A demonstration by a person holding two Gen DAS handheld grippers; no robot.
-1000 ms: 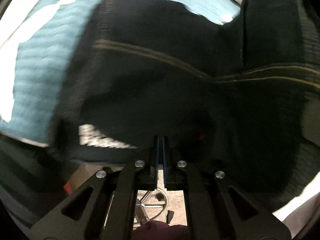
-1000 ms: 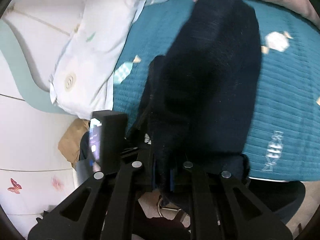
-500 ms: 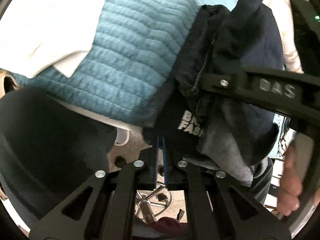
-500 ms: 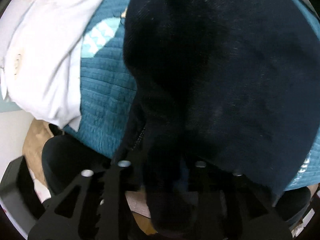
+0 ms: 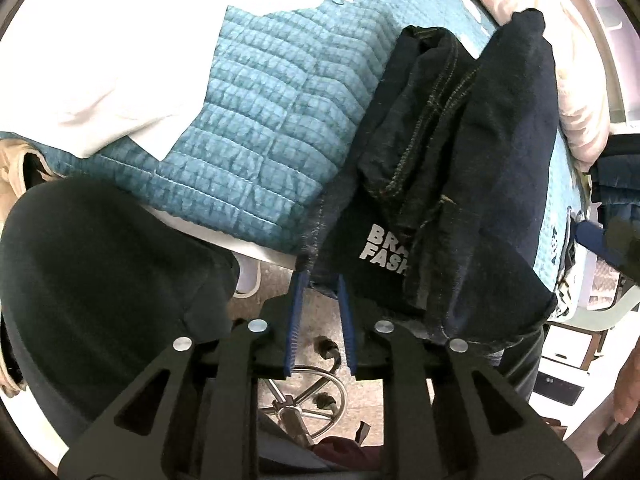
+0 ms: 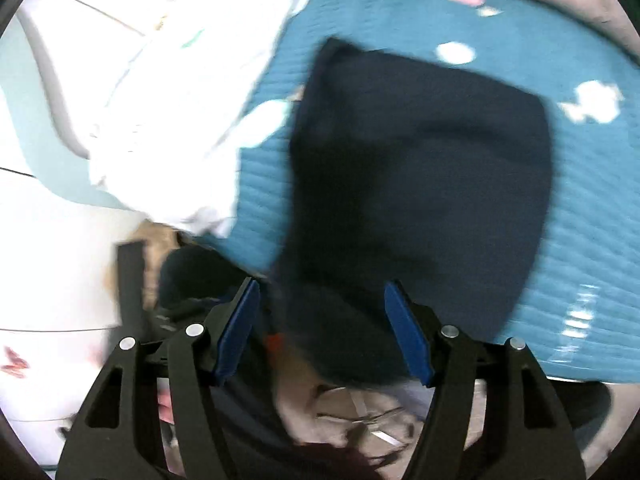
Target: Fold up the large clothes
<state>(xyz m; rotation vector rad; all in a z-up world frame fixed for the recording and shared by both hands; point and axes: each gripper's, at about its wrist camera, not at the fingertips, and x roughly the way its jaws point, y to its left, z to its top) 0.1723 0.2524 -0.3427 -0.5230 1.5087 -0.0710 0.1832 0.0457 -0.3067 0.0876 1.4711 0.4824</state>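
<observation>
Since the jeans (image 5: 472,168) already lie doubled into a long dark bundle on the bed (image 5: 256,128), with seams and a printed label showing on the near end that hangs over the bed's edge, the fold looks well advanced; I judge at least one more fold across the length is left, plus some squaring up of the uneven layers. At the near end the left claw (image 5: 320,284) is opening, its blue pads standing just either side of a hem corner without pressing it, so the cloth is being let go. From the right wrist view, which is blurred, the right claw (image 6: 322,304) is opening wide too, the dark cloth lying between and beyond its pads but not pinched. Around the bundle, a white garment (image 5: 120,60) lies on the bed to the left, well apart, and a pink pillow (image 5: 576,92) sits just beyond the far end. Below the edge are a dark chair seat (image 5: 100,280), its metal base on the floor, and a person's hand (image 5: 628,392) at the far right. Nothing blocks the jeans; the overhang could let them slip.
</observation>
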